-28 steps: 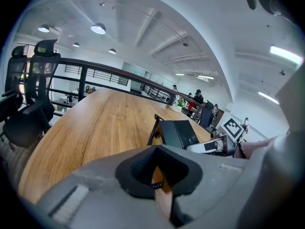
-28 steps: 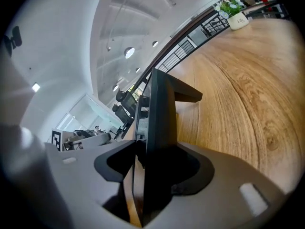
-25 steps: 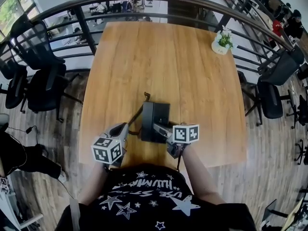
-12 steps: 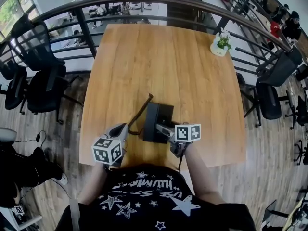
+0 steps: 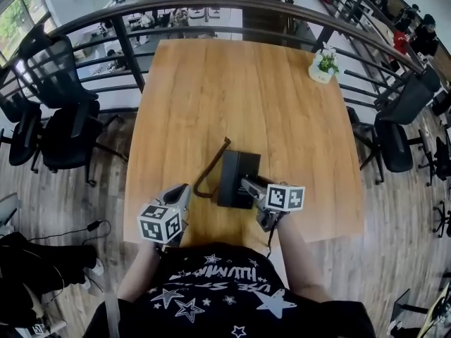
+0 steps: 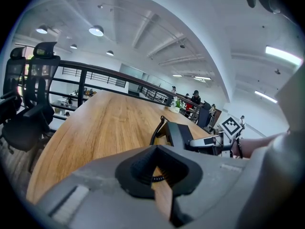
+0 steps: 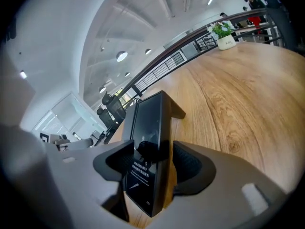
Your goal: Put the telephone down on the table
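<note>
The black telephone [image 5: 236,178] stands on its edge on the wooden table [image 5: 232,83], near the front edge. My right gripper [image 5: 248,186] grips it from the right. In the right gripper view the telephone [image 7: 148,128] fills the gap between the dark pads [image 7: 188,166]. The jaws have just been closing and the right gripper [image 7: 150,156] is shut on the telephone. A coiled cord [image 5: 204,176] curves from the telephone's far end to my left gripper [image 5: 182,193]. In the left gripper view the cord [image 6: 157,176] lies between the closed jaws of the left gripper [image 6: 157,171].
A small potted plant [image 5: 324,63] stands at the table's far right corner. A dark railing [image 5: 211,5] runs behind the table. Black office chairs stand to the left [image 5: 49,111] and to the right [image 5: 405,118] on the wooden floor.
The telephone and the right gripper have shifted slightly to the right. The cord, nearly straight before, now bows out to the left. The left gripper has stayed in place.
</note>
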`<state>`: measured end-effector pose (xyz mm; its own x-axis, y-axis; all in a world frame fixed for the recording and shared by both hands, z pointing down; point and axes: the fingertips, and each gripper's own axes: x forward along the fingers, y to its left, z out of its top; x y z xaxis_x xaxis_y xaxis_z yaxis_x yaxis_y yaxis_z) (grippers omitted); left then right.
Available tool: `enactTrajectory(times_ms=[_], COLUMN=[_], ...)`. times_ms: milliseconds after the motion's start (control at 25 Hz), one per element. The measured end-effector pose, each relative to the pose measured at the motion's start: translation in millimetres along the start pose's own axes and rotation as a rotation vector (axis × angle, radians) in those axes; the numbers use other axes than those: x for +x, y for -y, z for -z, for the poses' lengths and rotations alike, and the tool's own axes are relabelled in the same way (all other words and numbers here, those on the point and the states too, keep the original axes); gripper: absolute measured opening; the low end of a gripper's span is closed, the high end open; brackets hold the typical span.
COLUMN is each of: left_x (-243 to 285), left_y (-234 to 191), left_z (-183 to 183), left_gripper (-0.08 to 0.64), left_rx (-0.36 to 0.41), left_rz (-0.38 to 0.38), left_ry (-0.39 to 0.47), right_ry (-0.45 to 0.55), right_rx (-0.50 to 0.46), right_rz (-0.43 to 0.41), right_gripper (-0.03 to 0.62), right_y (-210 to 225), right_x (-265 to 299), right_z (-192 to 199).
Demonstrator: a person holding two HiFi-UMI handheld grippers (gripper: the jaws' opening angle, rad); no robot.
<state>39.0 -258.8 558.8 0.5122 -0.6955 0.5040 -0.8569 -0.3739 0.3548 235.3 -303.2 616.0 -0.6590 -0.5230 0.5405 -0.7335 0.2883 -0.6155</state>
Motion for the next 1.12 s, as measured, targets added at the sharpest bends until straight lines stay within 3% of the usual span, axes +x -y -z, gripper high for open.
enactTrajectory(times_ms=[320,800,1120], left_x=[-20,-41,-41], left_y=[-14,-30,-35], left_z=[11,30,37], left_gripper=[0.002,0.002,0.002], left_rx=[0.009,0.021,0.065], left_rz=[0.040,0.156,0.282], left_ry=[-0.024,-0.091,-0.153], right_ry=[0.203,0.329,0.411], right_rx=[0.053,0.057,0.141], right_rz=[0.147,0.265,0.371], right_gripper=[0.198,0.097,0.028], right_y=[3,-41,-65], right_x=[-32,-56,-71], right_z=[3,21,54])
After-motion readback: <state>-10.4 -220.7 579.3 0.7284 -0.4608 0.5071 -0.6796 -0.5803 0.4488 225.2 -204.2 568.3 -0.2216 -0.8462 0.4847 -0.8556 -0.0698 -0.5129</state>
